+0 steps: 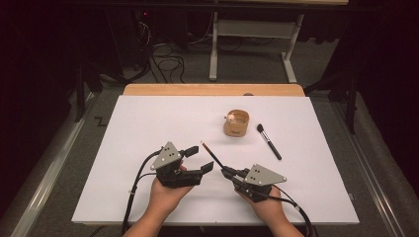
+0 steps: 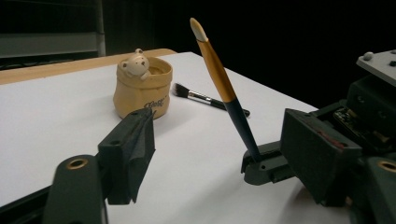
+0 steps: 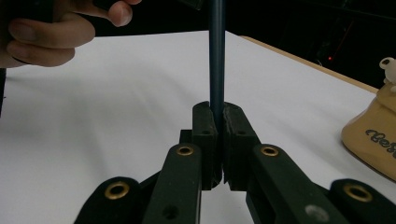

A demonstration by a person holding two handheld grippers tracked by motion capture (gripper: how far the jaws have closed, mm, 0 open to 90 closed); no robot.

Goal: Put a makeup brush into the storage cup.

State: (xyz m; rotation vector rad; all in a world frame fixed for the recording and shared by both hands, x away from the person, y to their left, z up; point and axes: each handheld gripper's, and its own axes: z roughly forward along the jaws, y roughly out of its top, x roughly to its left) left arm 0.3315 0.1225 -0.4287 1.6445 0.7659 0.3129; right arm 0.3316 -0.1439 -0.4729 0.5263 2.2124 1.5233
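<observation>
Tan ceramic formed the small pot (image 1: 236, 124), which was shaped like a sack and stood on the white table cover (image 1: 148, 123) toward the far right; a little bear figure (image 2: 135, 64) was perched at its rim, and what lay inside could not be made out. A black-handled makeup brush (image 1: 269, 141) was laid flat just beside the pot, on its right. The slim brush (image 1: 211, 154), with a dark blue handle, an amber section and a pale tip, was clamped at its lower end between the closed jaws of the right gripper (image 1: 226, 171) and was held slanting up and away toward the pot. The left gripper (image 1: 198, 158) was held low over the table near the person, its jaws parted with nothing between them, just beside the slim brush. Both hands were wrapped under the gripper bodies.
</observation>
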